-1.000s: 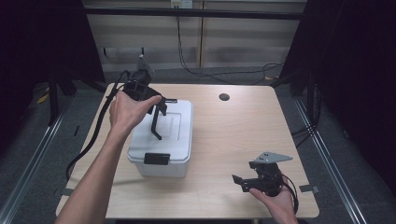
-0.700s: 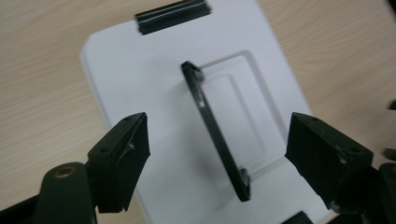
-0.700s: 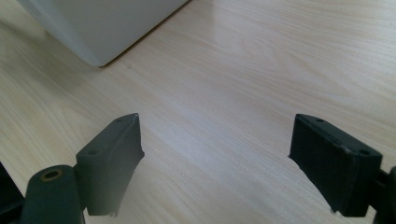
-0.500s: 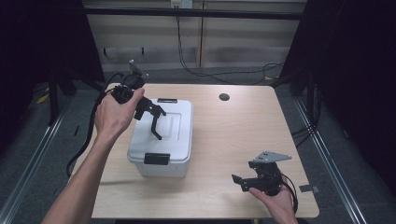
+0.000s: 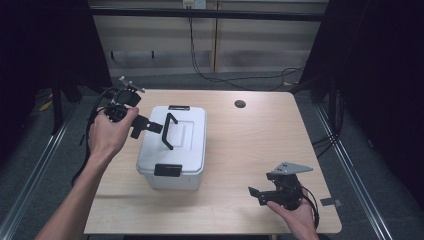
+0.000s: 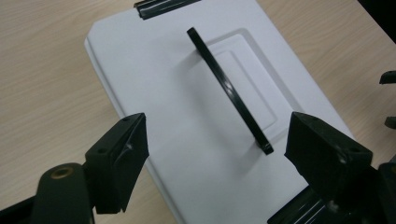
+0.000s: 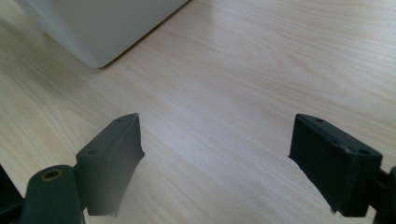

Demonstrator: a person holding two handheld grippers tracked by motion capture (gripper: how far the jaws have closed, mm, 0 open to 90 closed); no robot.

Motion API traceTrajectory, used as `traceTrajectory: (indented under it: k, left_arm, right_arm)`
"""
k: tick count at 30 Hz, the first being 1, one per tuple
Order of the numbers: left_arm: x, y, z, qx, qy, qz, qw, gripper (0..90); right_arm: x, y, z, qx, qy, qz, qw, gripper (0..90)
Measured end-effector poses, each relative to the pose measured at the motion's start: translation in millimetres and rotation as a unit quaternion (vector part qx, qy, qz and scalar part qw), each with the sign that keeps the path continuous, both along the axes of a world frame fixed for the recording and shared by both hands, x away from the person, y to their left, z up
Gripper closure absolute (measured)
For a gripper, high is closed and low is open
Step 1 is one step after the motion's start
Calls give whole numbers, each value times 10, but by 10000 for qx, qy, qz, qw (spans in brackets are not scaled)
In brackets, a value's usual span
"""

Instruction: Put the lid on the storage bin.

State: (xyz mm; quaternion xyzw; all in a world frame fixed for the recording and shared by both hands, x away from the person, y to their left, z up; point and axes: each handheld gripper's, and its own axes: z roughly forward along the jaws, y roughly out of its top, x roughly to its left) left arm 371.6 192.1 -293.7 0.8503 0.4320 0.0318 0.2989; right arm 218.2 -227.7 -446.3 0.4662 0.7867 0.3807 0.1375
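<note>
At the lower right of the high view, the right gripper (image 5: 261, 194) rests near the table (image 5: 260, 135) edge, jaws spread and empty. Left of centre sits the white lidded box (image 5: 176, 147), rigid, smooth plastic, probably light. Its upright black handle (image 5: 169, 131) is the obvious hold. Farther, upper left, the left gripper (image 5: 148, 127) hovers with jaws spread, empty.

l tongs (image 5: 150, 126) raised, r tongs (image 5: 256, 194) low, both agape.
</note>
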Motion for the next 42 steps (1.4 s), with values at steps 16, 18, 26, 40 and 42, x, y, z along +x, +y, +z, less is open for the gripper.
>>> traceTrajectory:
  k: [16,18,26,40,42]
  left_arm:
    - [-314,473,-344,-384,-323,145,9986,200]
    - [-366,547,-409,-454,-356,128,9983,199]
    - [-574,855,-623,-823,-535,364,9945,197]
    - [-890,1088,-1039,-860,-771,747,9905,181]
    - [-900,1110,-1075,-928,-786,737,9898,181]
  right_arm:
    - [-3,-5,-1,-5,-16,-41,10000,160]
    - [-8,-7,1,-11,-3,-42,10000,160]
    - [-12,-8,2,-8,-20,-49,10000,160]
    - [1,-4,-12,-3,16,-75,10000,161]
    - [-5,0,-9,14,-16,-74,10000,162]
